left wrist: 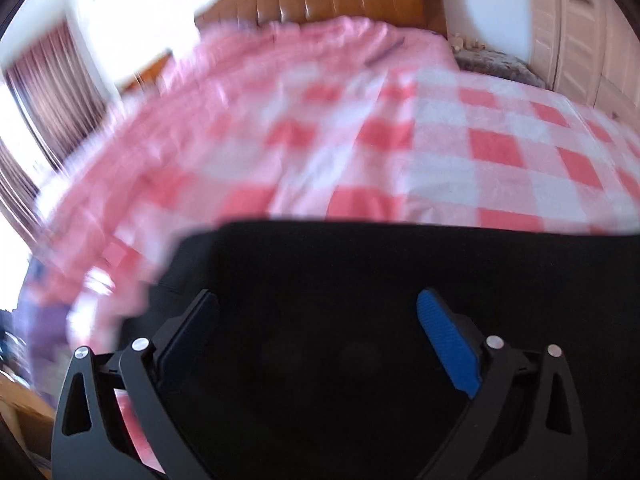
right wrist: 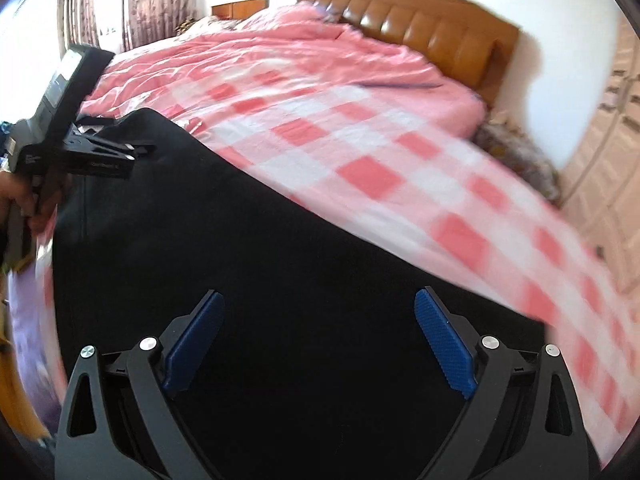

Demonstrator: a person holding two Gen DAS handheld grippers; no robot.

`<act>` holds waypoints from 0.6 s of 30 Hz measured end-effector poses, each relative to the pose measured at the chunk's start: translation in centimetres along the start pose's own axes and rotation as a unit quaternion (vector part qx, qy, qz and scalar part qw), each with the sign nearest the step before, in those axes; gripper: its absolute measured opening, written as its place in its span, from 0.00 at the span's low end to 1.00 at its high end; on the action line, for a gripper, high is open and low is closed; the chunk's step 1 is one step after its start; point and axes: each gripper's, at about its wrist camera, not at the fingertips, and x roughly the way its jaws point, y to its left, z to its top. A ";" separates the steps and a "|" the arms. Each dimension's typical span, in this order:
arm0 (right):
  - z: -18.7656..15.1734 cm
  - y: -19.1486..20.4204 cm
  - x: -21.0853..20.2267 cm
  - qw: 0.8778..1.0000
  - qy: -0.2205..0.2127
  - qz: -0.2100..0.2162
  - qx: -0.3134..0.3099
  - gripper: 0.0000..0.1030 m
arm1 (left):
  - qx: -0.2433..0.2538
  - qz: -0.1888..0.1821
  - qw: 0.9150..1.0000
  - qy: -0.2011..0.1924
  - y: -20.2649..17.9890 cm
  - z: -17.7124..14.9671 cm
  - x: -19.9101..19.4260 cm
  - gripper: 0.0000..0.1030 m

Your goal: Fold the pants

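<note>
The black pants (left wrist: 360,264) lie flat on the bed and fill the lower half of both wrist views. My left gripper (left wrist: 318,304) hovers over the pants near their left edge, its blue-padded jaws wide apart with only cloth below them. My right gripper (right wrist: 319,296) is likewise open above the pants (right wrist: 240,240), with nothing pressed between its pads. In the right wrist view, the left gripper (right wrist: 142,153) shows from the side at the pants' far left corner, held by a hand (right wrist: 16,204). Whether either gripper touches the cloth is unclear.
The bed cover (left wrist: 440,140) is pink and white checked, and a rumpled pink quilt (right wrist: 280,52) lies toward the brown padded headboard (right wrist: 420,28). Curtains (left wrist: 52,92) hang at the left and pale wardrobe doors (right wrist: 608,140) stand at the right. Both views are blurred.
</note>
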 end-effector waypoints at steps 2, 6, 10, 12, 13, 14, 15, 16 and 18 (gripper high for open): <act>-2.7 -2.2 -2.5 0.999 0.005 -0.044 0.011 0.89 | 0.032 -0.056 0.997 -0.051 -3.0 -0.4 -5.0 0.97; -7.7 -8.0 -3.5 0.992 0.057 -0.069 0.090 0.89 | 0.108 -0.181 0.974 -0.077 -11.8 -1.1 -10.8 0.98; -10.4 -12.9 -2.1 0.985 0.079 -0.014 0.155 0.94 | 0.173 -0.219 0.956 -0.090 -20.9 -1.9 -13.0 0.98; -9.9 -13.2 -1.8 0.987 0.086 -0.019 0.131 0.95 | 0.187 -0.222 0.953 -0.087 -23.9 -2.3 -13.3 0.98; -9.4 -13.3 -1.6 0.988 0.087 -0.023 0.122 0.95 | 0.187 -0.228 0.952 -0.084 -24.7 -2.3 -13.4 0.98; -9.3 -13.4 -1.6 0.989 0.082 -0.029 0.119 0.95 | 0.185 -0.230 0.952 -0.082 -25.3 -2.4 -13.5 0.98; -9.3 -13.6 -1.6 0.989 0.079 -0.035 0.118 0.95 | 0.183 -0.226 0.953 -0.079 -25.9 -2.4 -13.6 0.98; -9.4 -13.7 -2.0 0.989 0.075 -0.039 0.121 0.95 | 0.182 -0.225 0.954 -0.077 -26.0 -2.6 -13.6 0.98; -10.0 -13.7 -3.1 0.989 0.060 -0.050 0.126 0.95 | 0.180 -0.223 0.955 -0.073 -26.5 -2.9 -13.5 0.98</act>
